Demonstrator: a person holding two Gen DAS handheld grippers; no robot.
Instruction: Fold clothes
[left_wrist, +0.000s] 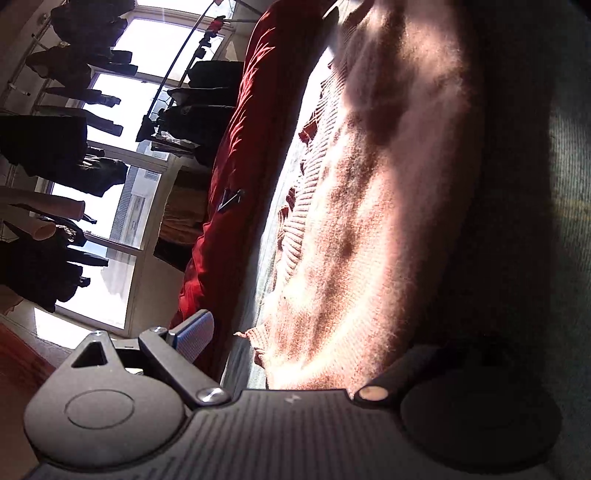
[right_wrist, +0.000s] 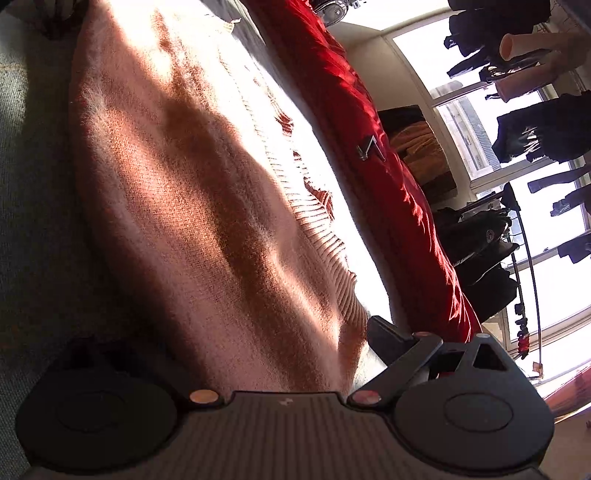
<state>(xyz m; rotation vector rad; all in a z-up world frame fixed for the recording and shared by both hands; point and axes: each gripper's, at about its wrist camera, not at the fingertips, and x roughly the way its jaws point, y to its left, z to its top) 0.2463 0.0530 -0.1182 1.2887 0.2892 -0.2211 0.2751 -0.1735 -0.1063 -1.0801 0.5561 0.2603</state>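
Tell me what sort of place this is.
Probably a room in a home used for laundry: dark clothes hang on racks by a large window, and a pink sweater lies flat beside a red garment.

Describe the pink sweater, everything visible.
The pink sweater is a fuzzy knit with a ribbed hem band along one edge, slightly ruffled. It lies spread flat on a grey-green woven surface, part in bright sun, part in shadow, with soft wrinkles across it. A red garment lies beyond the hem, apart from it. The left gripper and right gripper both straddle its near edge, jaws wide; whether the fingers touch the knit cannot be told.
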